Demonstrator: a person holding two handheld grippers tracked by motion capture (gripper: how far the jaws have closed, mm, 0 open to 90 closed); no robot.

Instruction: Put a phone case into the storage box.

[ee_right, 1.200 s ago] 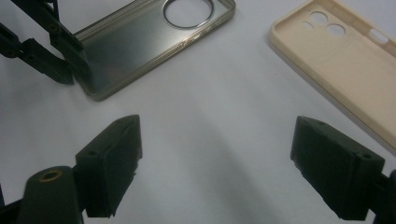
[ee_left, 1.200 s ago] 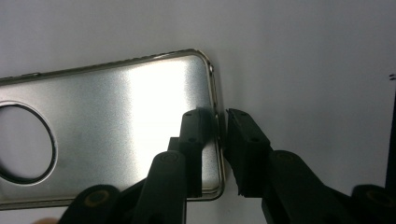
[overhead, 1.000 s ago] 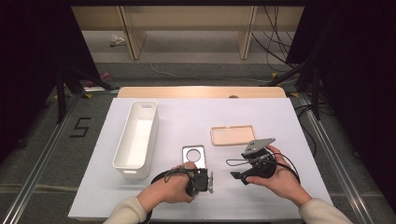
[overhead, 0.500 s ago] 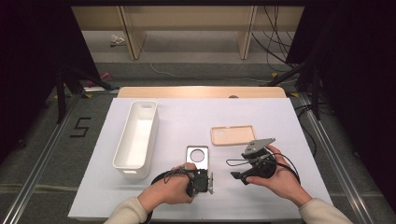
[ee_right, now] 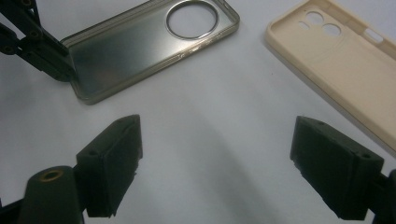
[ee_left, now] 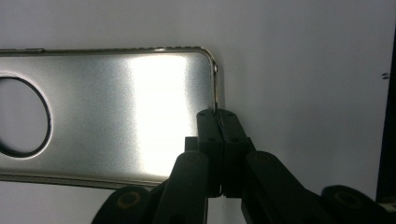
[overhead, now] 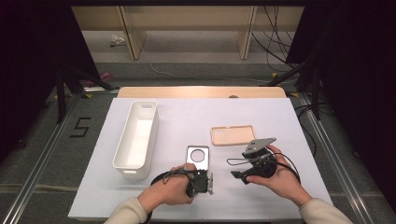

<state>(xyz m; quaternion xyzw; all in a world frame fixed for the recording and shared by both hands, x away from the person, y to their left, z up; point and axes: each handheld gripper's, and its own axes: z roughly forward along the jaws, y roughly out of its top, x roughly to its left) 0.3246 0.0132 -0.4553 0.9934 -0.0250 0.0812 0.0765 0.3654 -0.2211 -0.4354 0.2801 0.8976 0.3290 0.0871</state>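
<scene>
With the left gripper (ee_left: 218, 122) fingers pinching the near short rim of the clear, silver-backed phone case with a round camera hole (ee_left: 112, 112), which lies flat on the white tabletop (overhead: 196, 116) beside the long white plastic bin (overhead: 136, 135), lift gently so the thin rim doesn't slip, while the right gripper (ee_right: 233, 154), fingers spread wide, hovers near the beige silicone phone case (ee_right: 345, 65).

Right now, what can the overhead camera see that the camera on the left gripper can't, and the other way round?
The high view takes in the white bin, the beige phone case, the right gripper and both hands. The left gripper view gives the close detail: the left gripper with its jaws pinched shut on the short edge of the silver phone case. Both views share that silver case and the white table.
</scene>
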